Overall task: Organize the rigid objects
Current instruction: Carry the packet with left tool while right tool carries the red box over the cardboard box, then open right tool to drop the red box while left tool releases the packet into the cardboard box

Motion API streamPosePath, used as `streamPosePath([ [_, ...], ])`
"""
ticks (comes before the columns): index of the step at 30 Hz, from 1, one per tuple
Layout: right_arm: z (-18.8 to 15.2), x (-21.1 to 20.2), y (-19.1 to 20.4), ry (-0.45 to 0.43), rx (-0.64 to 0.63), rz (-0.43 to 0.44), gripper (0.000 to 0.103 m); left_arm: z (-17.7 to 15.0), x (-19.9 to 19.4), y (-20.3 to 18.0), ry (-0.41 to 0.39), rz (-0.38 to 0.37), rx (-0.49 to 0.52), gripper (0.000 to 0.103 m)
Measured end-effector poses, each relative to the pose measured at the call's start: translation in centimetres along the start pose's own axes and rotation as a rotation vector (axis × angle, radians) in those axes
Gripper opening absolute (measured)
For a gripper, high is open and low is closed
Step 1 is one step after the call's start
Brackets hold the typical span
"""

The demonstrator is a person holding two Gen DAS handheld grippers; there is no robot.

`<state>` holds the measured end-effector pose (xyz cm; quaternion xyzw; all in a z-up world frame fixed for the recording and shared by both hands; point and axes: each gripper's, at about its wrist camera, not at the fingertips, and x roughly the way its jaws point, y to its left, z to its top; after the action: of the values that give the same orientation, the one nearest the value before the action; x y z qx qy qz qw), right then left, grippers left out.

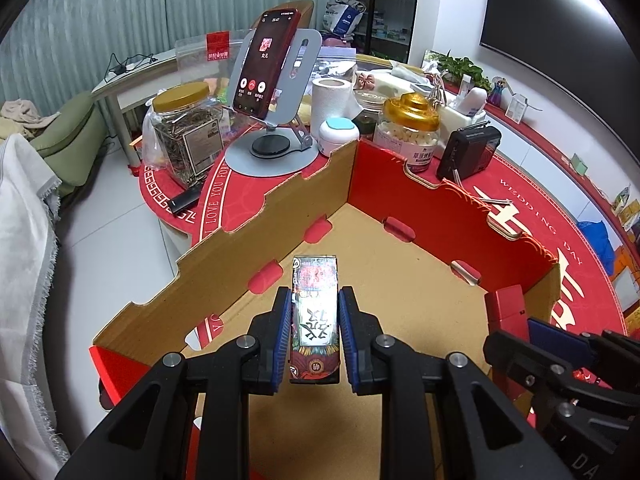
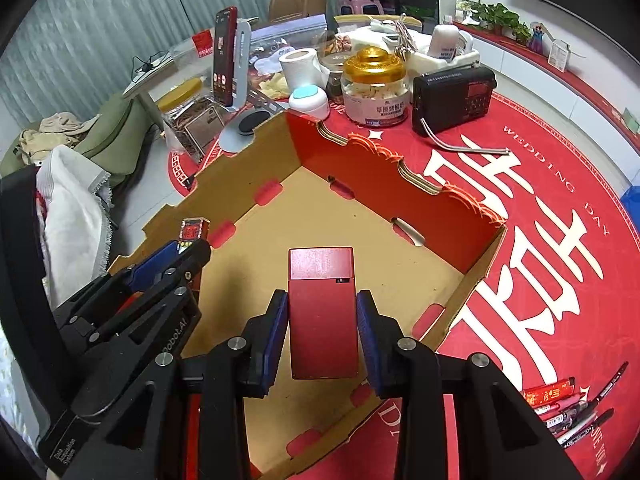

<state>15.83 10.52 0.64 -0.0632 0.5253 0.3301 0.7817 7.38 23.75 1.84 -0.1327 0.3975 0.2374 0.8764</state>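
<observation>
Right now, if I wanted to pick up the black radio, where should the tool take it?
Grip the black radio across its thin depth, front and back faces, coming down from above. It stands upright on the red mat, with the gold-lidded jar close beside one end.

Your tray (image 2: 256,168) sits on the table (image 2: 540,280); far behind it: phone stand (image 2: 240,76), jar (image 2: 376,88), radio (image 2: 452,96); pens (image 2: 572,412) near right.

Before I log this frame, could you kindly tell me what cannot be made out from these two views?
- Left wrist view: the near end of the patterned card pack in the left tool is in shadow; whether it touches the cardboard tray floor is unclear.
- Right wrist view: the underside of the plain red box in the right tool is hidden.
- Pens: print too small.
</observation>
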Motion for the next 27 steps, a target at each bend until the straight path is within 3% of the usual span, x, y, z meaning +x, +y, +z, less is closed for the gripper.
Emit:
streamPosePath([
  [18,0.3,1.5,-0.1,0.017,0.003,-0.017,0.036,0.2,2.1,0.1,0.043,0.030,0.009,0.025],
  [27,0.6,2.6,-0.5,0.033,0.010,-0.040,0.036,0.4,3.1,-0.2,0.103,0.040,0.028,0.025],
])
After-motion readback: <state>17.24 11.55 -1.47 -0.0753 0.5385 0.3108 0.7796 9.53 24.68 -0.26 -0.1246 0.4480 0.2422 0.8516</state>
